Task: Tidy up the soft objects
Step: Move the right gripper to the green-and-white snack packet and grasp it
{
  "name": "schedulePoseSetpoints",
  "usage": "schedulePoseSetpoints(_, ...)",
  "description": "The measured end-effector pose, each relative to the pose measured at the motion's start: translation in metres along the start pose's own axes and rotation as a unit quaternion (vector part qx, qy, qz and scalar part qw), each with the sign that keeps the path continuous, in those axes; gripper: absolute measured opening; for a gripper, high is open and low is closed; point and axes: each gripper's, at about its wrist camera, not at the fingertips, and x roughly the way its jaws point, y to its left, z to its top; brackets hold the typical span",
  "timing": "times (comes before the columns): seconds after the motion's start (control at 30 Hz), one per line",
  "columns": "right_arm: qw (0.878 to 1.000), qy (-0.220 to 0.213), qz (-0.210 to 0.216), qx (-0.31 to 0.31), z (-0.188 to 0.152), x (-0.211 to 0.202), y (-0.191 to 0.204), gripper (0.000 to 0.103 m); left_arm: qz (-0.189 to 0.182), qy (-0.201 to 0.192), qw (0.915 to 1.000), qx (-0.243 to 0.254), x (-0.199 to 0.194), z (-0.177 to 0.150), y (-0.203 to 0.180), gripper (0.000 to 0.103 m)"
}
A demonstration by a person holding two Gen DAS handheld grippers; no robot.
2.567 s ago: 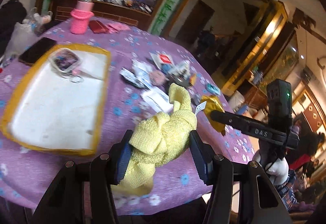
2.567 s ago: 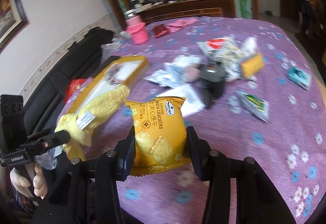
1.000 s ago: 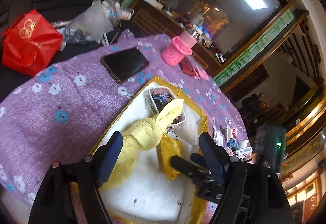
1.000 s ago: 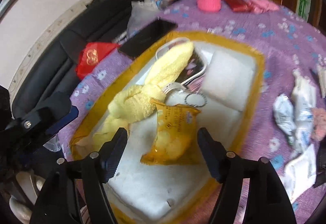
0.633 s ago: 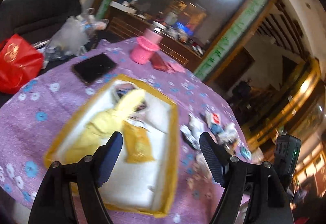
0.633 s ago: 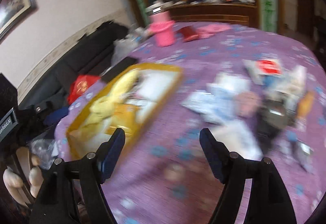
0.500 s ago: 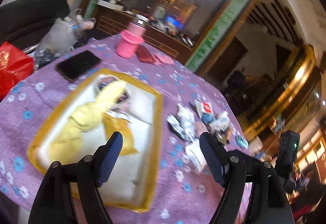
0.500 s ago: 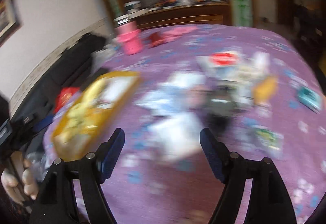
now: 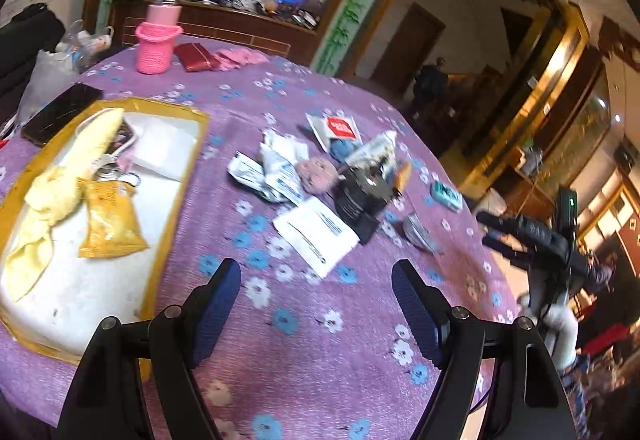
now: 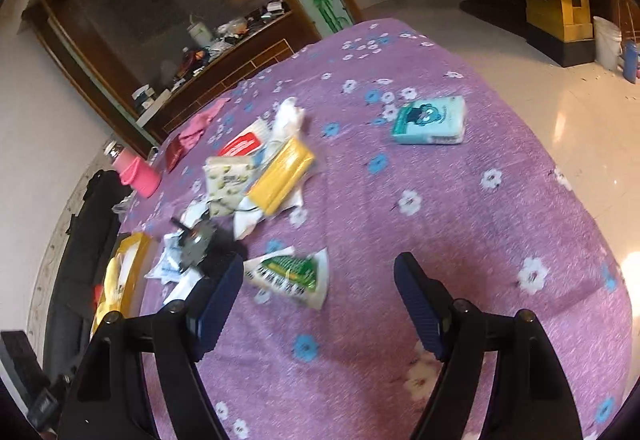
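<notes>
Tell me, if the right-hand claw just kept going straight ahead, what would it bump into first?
Probably the purple flowered tablecloth: the open right gripper has bare cloth between its fingers. The green-and-white packet lies just left of that line, though depth is uncertain.

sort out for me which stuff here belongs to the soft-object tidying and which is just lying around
Part of the job:
- yellow-rimmed white tray
- yellow knitted cloth lying in the tray
- yellow cracker packet in the tray
- teal tissue pack
- green-and-white snack pouch

Just lying about:
- pink knitted bottle sleeve
- black phone
- dark red wallet
</notes>
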Motion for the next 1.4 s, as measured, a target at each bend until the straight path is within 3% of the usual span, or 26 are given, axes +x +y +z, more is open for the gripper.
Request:
schedulePoseSetpoints(0.3,0.996,0.080,-0.005,-0.040,-0.006,0.057,0.019,0.077,0.015,0.020,0.9997,0.006,0.015,-0.005,-0.010,0.081)
schedulePoseSetpoints(0.47,0.987,0.128,-0.021,-0.096,-0.017,0.087,0.042,0.078,0.018,0.029,0.9994,0.010,0.020,-0.008,-0.015,0.081)
schedulePoseSetpoints(0.6,0.980,0.112,-0.053,-0.154,-0.025,0.093,0.059,0.078,0.020,0.034,0.9992,0.010,0.024,-0.009,-0.015,0.081)
schedulePoseSetpoints(0.63,0.980,0.107,-0.054,-0.156,-0.025,0.093,0.058,0.070,0.019,0.036,0.9991,0.010,0.025,-0.009,-0.015,0.081)
schedulePoseSetpoints(0.67,0.982,0.101,-0.051,-0.154,-0.025,0.092,0.057,0.050,0.018,0.040,0.9990,0.011,0.028,-0.010,-0.015,0.081)
schedulePoseSetpoints(0.73,0.983,0.101,-0.036,-0.150,-0.025,0.091,0.054,0.032,0.014,0.046,0.9987,0.012,0.030,-0.011,-0.016,0.081)
schedulePoseSetpoints(0.93,0.988,0.079,0.011,-0.135,-0.030,0.088,0.045,0.025,0.007,0.054,0.9984,0.017,0.035,-0.004,-0.017,0.081)
schedulePoseSetpoints(1.1,0.992,0.066,0.034,-0.100,-0.024,0.084,0.034,0.024,-0.011,0.045,0.9977,0.049,0.042,0.031,-0.035,0.081)
schedulePoseSetpoints(1.2,0.992,0.071,0.041,-0.091,-0.023,0.085,0.031,0.024,-0.013,0.030,0.9948,0.097,0.057,0.062,-0.055,0.081)
schedulePoseSetpoints(1.27,0.992,0.069,0.047,-0.090,-0.022,0.084,0.030,0.024,-0.020,0.023,0.9902,0.136,0.077,0.084,-0.070,0.081)
schedulePoseSetpoints(1.4,0.993,0.070,0.054,-0.081,-0.020,0.085,0.027,0.024,-0.040,0.054,0.9824,0.174,0.137,0.117,-0.089,0.081)
